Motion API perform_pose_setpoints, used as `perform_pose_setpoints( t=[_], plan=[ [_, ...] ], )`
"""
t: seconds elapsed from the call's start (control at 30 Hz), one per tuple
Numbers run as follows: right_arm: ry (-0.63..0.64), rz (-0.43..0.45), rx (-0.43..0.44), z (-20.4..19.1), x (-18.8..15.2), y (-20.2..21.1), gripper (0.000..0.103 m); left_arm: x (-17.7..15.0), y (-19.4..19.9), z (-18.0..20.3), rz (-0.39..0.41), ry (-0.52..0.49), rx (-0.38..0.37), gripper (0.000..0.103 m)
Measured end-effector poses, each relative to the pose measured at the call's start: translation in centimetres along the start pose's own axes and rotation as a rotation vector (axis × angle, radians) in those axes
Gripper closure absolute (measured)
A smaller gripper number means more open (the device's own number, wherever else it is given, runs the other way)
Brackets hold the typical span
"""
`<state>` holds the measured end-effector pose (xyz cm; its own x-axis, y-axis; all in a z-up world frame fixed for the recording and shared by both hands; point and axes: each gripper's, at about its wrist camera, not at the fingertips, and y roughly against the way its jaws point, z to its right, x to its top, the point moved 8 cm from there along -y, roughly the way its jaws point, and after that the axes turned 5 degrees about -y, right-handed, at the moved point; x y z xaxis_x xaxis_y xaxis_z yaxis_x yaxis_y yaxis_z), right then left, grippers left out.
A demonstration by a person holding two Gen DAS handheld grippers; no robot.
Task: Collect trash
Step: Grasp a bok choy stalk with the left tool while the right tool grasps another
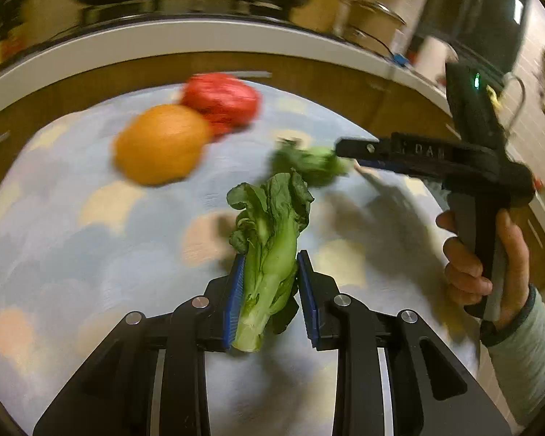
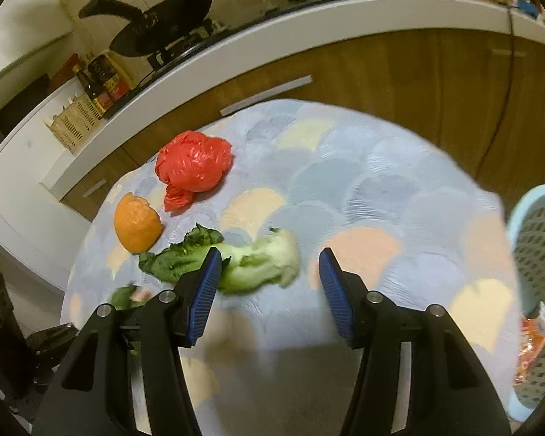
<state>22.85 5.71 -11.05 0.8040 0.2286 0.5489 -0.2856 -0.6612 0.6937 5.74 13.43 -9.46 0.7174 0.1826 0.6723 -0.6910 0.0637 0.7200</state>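
Left wrist view: the left gripper (image 1: 270, 290) pinches a green vegetable stalk (image 1: 269, 254) between its blue pads, leaves pointing away, lifted above the surface (image 1: 72, 254). To do this step well, it seems wise to keep the squeeze firm and carry the stalk level toward the bin. Beyond lie an orange peel (image 1: 161, 143) and a crumpled red plastic bag (image 1: 221, 98), touching each other. The right gripper (image 1: 348, 156) reaches a second leafy piece (image 1: 309, 163); blur hides its state here.

Right wrist view: the right gripper (image 2: 270, 283) is spread wide over a limp leafy piece (image 2: 232, 261). A pale blue perforated basket (image 2: 537, 272) stands at the right edge. The round surface (image 2: 381, 181) wears a scalloped pastel cloth. Behind it run wooden cabinets, a white counter, a black pan (image 2: 156, 25) and sauce bottles (image 2: 101, 83).
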Motion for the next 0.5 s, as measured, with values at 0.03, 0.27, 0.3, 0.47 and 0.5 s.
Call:
perform_pose_setpoints(
  t=[0.03, 0.27, 0.3, 0.47, 0.5],
  plan=[
    [0.007, -0.014, 0.020, -0.4, -0.4, -0.2, 0.051, -0.3, 0.4, -1.0, 0.010, 0.024, 0.013, 0.076],
    [0.175, -0.088, 0.161, -6.8, -5.5, 1.3, 0.054, -1.5, 2.2, -6.2, 0.094, 0.212, 0.065, 0.076],
    [0.210, -0.109, 0.199, -8.1, -6.7, 1.8, 0.054, -1.4, 2.3, -6.4, 0.110, 0.226, 0.063, 0.076],
    [0.270, -0.006, 0.058, -8.5, -6.6, 3.3, 0.054, -1.2, 2.4, -6.5, 0.124, 0.223, 0.111, 0.076],
    [0.261, 0.005, 0.028, -8.1, -6.2, 3.1, 0.054, -1.3, 2.8, -6.5, 0.132, 0.214, 0.134, 0.076]
  ],
)
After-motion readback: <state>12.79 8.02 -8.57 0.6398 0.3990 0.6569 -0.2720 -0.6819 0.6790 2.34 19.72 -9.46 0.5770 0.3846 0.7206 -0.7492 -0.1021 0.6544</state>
